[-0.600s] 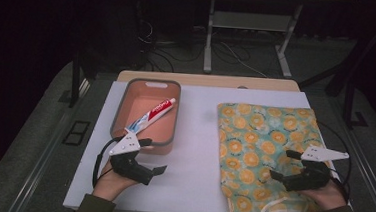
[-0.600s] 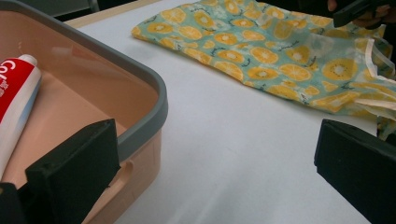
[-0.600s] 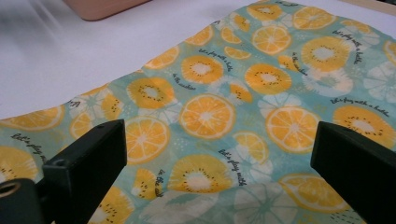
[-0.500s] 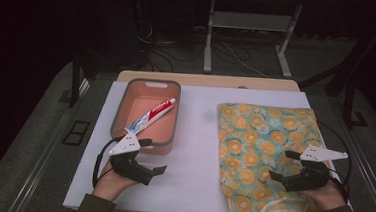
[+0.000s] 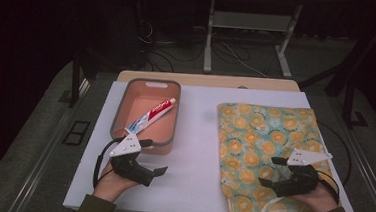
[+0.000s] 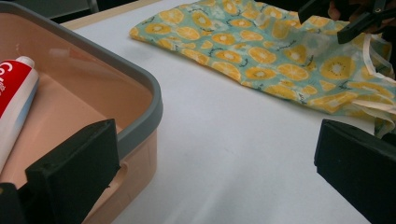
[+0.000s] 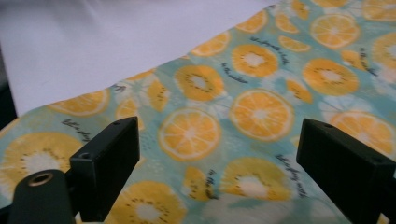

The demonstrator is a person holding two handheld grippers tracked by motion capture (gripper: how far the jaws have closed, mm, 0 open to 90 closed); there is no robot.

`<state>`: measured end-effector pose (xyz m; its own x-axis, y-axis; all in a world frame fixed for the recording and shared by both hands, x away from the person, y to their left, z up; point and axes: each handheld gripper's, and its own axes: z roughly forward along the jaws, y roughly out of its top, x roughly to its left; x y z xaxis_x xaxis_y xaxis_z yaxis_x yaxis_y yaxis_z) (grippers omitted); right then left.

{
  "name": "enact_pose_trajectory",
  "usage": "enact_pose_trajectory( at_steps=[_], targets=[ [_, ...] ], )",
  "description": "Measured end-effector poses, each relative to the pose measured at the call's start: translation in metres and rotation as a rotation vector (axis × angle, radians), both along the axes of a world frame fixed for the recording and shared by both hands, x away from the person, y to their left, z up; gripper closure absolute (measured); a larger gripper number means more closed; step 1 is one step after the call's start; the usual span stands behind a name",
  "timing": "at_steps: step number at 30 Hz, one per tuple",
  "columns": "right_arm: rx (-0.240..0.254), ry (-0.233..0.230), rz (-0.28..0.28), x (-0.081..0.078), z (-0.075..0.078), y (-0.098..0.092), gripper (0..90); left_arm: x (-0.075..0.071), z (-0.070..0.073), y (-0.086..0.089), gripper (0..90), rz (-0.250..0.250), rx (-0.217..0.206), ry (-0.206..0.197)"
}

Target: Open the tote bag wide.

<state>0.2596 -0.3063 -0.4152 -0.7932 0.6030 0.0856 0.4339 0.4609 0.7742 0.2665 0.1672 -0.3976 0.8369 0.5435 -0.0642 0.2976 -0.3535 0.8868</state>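
Both grippers stand wide open with nothing held: left gripper (image 5: 158, 158) just before the near rim of the tray (image 5: 120, 112), whose toothpaste tube (image 5: 151, 116) lies beyond; right gripper (image 5: 270, 171) poised over the orange-print drawstring bag (image 5: 264, 136). Pinching one fabric layer at the mouth seems wise. Tube lettering too partial to read, bag script too small

A white table top (image 5: 198, 152) stands lit in a dark room, resting on a grey floor (image 5: 38, 140). Behind it, a metal table frame (image 5: 210, 37) rises from the shadows, with cables (image 5: 234, 56) trailing across the floor.
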Motion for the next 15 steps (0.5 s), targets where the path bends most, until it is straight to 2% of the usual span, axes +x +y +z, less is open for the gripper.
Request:
enact_pose_trajectory(
  at_steps=[7,15],
  targets=[
    [-0.003,0.034,0.056,-0.003,-0.004,0.018,15.8,0.0,-0.001,-0.002,0.0,-0.005,0.005,0.002],
    [0.002,0.038,0.124,-0.012,-0.002,0.039,15.9,-0.001,0.0,-0.002,0.0,-0.003,0.001,0.0]
  ],
)
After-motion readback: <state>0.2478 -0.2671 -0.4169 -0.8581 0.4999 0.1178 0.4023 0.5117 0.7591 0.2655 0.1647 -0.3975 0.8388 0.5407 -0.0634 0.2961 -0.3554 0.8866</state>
